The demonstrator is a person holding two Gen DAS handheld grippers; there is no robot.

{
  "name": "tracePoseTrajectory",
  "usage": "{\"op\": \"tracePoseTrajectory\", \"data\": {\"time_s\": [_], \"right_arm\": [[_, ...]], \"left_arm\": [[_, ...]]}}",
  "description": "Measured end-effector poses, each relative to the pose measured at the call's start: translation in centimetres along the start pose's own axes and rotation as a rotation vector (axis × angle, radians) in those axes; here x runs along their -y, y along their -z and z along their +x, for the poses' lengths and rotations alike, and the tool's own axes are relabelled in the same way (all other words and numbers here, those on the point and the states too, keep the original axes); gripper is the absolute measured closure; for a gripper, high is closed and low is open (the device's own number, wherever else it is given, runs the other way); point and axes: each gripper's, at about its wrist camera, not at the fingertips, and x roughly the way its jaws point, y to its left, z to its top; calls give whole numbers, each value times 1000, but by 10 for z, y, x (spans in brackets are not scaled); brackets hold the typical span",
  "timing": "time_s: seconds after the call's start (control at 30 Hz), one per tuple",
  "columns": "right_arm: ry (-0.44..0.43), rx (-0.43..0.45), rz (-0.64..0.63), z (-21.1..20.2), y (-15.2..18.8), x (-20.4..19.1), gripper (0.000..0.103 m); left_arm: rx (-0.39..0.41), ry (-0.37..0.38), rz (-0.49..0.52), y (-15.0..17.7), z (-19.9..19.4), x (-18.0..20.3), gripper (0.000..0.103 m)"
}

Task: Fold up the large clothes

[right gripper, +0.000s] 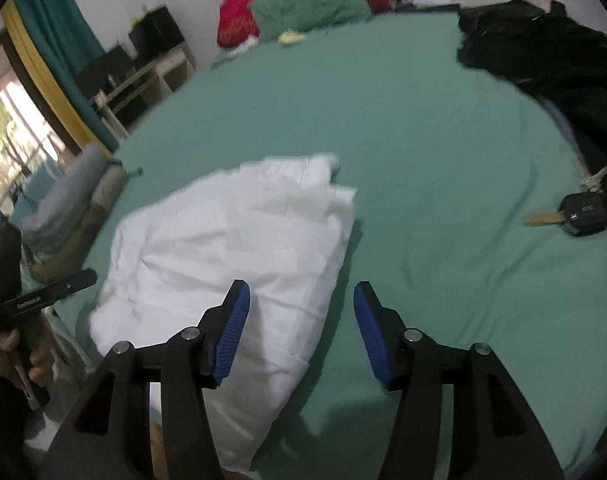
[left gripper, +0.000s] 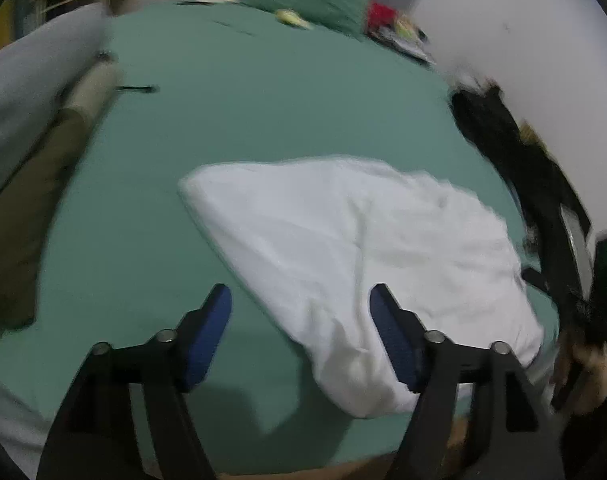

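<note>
- White garment [left gripper: 355, 256], folded into a rough bundle, lies on the green bed sheet [left gripper: 263, 112] near the bed's front edge.
- My left gripper [left gripper: 301, 332] hovers over the garment's near-left edge, jaws spread wide and holding nothing; the right blue pad [left gripper: 395, 344] sits in front of the cloth, the left pad over bare sheet.
- My right gripper [right gripper: 301, 332] hovers at the garment's right edge, jaws apart and empty; the left pad [right gripper: 231, 336] overlaps the white cloth [right gripper: 231, 248], the right pad is over green sheet [right gripper: 443, 128].
- In the right wrist view, my left hand [right gripper: 19, 356] grips its black tool handle at 9 o'clock.
- In the left wrist view, my right hand [left gripper: 587, 364] shows at 4 o'clock, with a white sleeve above it.
- Far end of the bed, 12 o'clock: a green pillow [right gripper: 311, 4] against red bedding [right gripper: 239, 20].
- Dark clothing [right gripper: 543, 52] is heaped at 2 o'clock in the right wrist view.
- A car key [right gripper: 575, 212] lies on the sheet at 3 o'clock, well apart from the garment.
- Folded grey and olive clothes [right gripper: 71, 208] are stacked at the bed's left edge, 9 o'clock.
</note>
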Motion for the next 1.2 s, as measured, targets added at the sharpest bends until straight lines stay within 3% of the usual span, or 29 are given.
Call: {"op": "tracePoseTrajectory", "data": {"time_s": [0.13,0.23,0.33,0.43,0.57,0.73,0.93,1.0,1.07,1.1,1.13,1.2], "right_arm": [[-46,24,84,-3,-1,16,48],[-67,3,115,4,0,23,48],[-133,-34,143,17,3,24,48],[-145,-84,126,36,8,18,48],[-167,-74,132,51,12,7,48],[-210,-78,115,64,15,-5,46],[-247,-90,116,68,20,-14,51],[-261,-95,118,69,22,-18,60],[-282,-94,126,70,24,-23,70],[-287,-87,125,70,25,-27,75],[-284,-80,112,69,26,-33,78],[-252,-58,81,63,26,-45,81]], "left_arm": [[-94,13,-124,7,20,-28,25],[-98,24,-114,6,29,-21,12],[-104,126,-114,2,35,-8,11],[-133,230,-130,-2,52,-1,10],[-196,307,-91,-4,73,25,10],[-228,353,28,0,97,61,9],[-187,312,107,6,104,79,10],[-179,281,150,8,105,90,19],[-162,266,180,12,100,94,37],[-165,297,174,13,99,95,58],[-170,319,160,14,95,92,67],[-157,310,166,16,91,94,73]]}}
